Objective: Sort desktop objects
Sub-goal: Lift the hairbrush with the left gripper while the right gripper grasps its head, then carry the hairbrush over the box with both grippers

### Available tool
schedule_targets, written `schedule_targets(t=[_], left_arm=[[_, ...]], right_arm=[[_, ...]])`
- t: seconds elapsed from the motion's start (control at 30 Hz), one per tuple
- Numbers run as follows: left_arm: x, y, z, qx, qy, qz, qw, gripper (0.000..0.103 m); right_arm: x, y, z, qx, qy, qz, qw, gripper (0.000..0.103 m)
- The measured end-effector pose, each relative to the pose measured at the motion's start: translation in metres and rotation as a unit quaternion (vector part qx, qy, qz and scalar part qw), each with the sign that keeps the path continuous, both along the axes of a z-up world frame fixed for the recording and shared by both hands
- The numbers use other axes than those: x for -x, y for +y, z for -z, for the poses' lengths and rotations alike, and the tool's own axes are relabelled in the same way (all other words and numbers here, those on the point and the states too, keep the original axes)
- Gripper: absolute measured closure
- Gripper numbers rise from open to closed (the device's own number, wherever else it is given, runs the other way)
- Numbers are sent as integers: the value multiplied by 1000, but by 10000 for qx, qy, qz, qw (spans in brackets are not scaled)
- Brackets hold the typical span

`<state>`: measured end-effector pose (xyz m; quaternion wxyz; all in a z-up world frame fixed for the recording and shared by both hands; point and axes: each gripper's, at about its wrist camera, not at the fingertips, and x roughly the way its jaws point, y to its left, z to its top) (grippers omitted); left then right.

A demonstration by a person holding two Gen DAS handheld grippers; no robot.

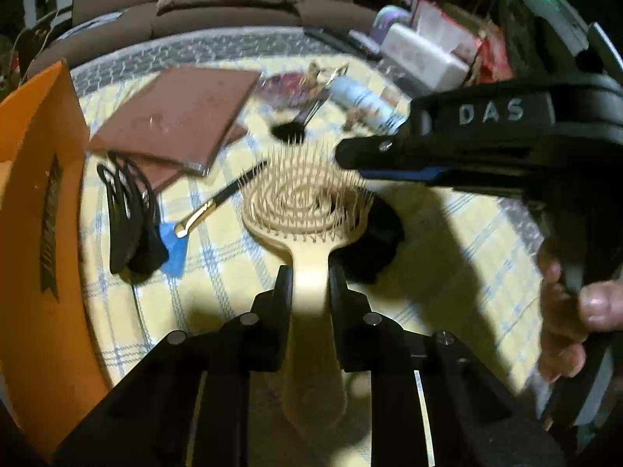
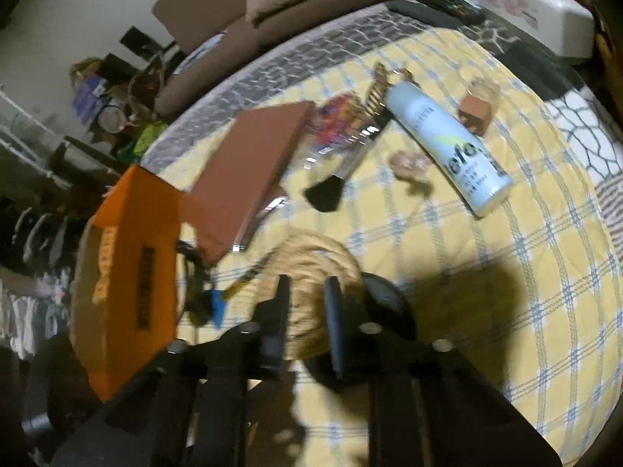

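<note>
My left gripper [image 1: 310, 284] is shut on the handle of a beige hairbrush [image 1: 307, 202], bristles up, above the yellow checked cloth [image 1: 447, 241]. My right gripper [image 2: 307, 295] is open, hovering over the brush head [image 2: 311, 257]; in the left wrist view it [image 1: 350, 159] reaches in from the right over the bristles. A black round object [image 2: 383, 295] lies under the brush head. An orange box [image 1: 35, 210] stands at the left, also in the right wrist view [image 2: 128, 257].
On the cloth lie a brown flat case [image 1: 175, 116], black hair clips [image 1: 128, 210], a thin gold-tipped brush [image 1: 218, 202], a black makeup brush [image 2: 338, 179], a white bottle [image 2: 447, 144] and a small brown box [image 2: 475, 113]. A tissue box [image 2: 533, 11] stands at the back right.
</note>
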<state>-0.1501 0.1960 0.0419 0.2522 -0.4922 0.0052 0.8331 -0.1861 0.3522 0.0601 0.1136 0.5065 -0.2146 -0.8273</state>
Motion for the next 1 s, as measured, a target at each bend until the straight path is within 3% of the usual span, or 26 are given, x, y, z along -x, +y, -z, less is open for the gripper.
schedule_targets(t=[0.23, 0.27, 0.3, 0.37, 0.4, 0.53, 0.67, 0.83, 1.0], left_arm=[[-1, -7, -10, -231, -100, -50, 9997, 86], [-1, -9, -10, -248, -123, -64, 9996, 86], [0, -11, -10, -282, -161, -92, 9994, 86], [1, -14, -11, -380, -246, -149, 9989, 86], [1, -16, -11, -428, -288, -180, 9985, 86], [1, -22, -14, -637, -416, -232, 9968, 86], [-5, -22, -17, -662, -414, -210, 9967, 86], [-9, -32, -22, -741, -392, -287, 9961, 86], [-14, -45, -49, -900, -162, -349, 9952, 85]], right_arm=[[-3, -10, -7, 9, -74, 93, 9999, 86], [-3, -7, -6, -7, -150, 211, 9997, 82], [-4, -2, -5, 28, -224, 343, 9992, 74], [-8, 13, 0, 145, -394, 650, 9970, 30], [-10, 19, 3, 242, -501, 747, 9957, 27], [-22, 28, 24, 1040, -845, 884, 9870, 29], [-27, 20, 39, 1565, -964, 918, 9787, 46], [-29, 9, 16, 1385, -584, 763, 9857, 57], [-32, -9, -19, 1219, -175, 523, 9910, 58]])
